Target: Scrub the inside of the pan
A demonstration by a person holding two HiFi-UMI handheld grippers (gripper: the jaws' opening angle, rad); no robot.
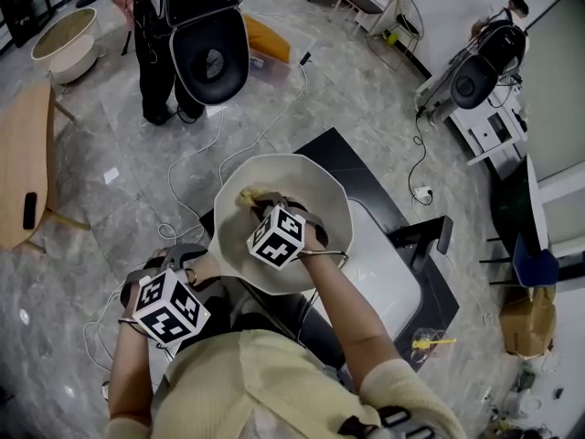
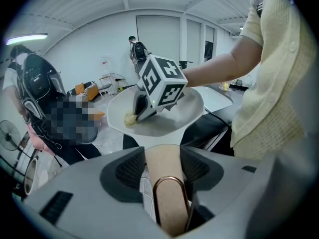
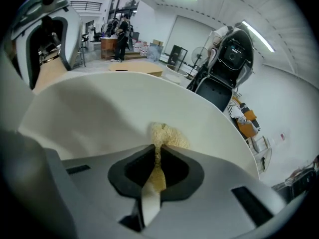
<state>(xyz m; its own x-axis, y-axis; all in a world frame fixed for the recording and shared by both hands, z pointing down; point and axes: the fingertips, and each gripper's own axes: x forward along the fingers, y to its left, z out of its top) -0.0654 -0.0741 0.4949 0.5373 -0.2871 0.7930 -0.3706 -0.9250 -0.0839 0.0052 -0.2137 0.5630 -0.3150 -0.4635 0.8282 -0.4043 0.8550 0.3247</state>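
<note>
Pan [image 1: 322, 188] in left tongs [image 2: 162, 169], right tongs [image 3: 158, 152] inside

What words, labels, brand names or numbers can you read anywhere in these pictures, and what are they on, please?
No text can be read in any view.
Left marker cube and right marker cube: black-and-white squares only, no words.
Pan, its handle and the scrubber: no print seen.
Small mark on the far wall: too small to read.

Left claw [image 2: 163, 167] clamps pan handle [image 2: 169, 208]; right claw [image 3: 157, 169] pinches scrubber [image 3: 168, 136]
</note>
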